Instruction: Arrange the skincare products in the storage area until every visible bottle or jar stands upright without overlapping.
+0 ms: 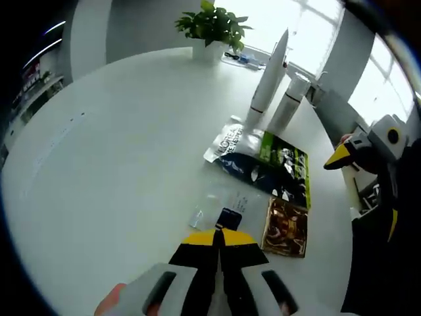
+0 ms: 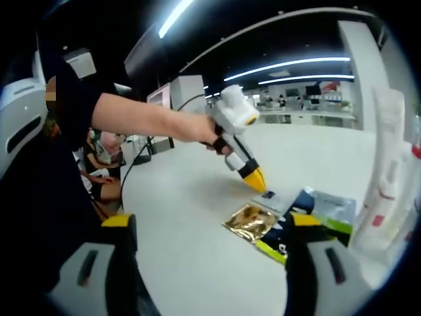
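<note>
Standing: two white tubes [image 1: 276, 82]; lying flat: four sachets [image 1: 285, 227].

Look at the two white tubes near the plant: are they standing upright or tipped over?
Upright. In the left gripper view, both white tubes stand on end on the table, rising above the flat sachets beside them.

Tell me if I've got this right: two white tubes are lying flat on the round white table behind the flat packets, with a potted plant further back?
Not quite. The two white tubes are standing upright, not lying flat, as the left gripper view shows. The rest holds: they stand behind the flat packets on the round white table, with the potted plant further back.
</note>
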`<state>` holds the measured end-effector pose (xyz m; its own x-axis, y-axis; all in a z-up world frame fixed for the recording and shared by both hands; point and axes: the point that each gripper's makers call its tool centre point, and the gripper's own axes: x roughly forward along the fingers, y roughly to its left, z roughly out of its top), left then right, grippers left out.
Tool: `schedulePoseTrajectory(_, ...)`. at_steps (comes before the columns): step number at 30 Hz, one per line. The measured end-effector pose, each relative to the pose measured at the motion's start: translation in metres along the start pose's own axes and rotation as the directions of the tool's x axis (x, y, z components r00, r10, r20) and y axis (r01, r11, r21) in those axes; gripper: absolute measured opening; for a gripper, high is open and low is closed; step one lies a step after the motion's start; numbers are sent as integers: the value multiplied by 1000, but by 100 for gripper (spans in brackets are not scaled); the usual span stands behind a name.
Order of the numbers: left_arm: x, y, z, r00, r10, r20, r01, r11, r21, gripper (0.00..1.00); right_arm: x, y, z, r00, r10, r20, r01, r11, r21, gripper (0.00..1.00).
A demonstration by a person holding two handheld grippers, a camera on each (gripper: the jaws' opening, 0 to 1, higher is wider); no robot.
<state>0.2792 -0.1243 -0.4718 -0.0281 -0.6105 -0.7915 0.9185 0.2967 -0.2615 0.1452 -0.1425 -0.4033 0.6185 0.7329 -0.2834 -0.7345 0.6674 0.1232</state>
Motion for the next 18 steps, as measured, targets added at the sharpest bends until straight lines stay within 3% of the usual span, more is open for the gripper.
schedulePoseTrajectory(6,-1,-5,-1,1000,3,-1,-3,1000,11,0,0,0,1,1000,-1,-1,1,1000,-6,95)
schedulePoseTrajectory(12,-20,3,-1,999,15,31,-15,1000,-7,0,1,-2,-1,1000,-5,-5,5,1000,-4,94)
schedulePoseTrajectory(18,-44,-1,-9,989,24,145,-14,998,-68,2,2,-2,1,1000,-8,3,8,1000,-4,93)
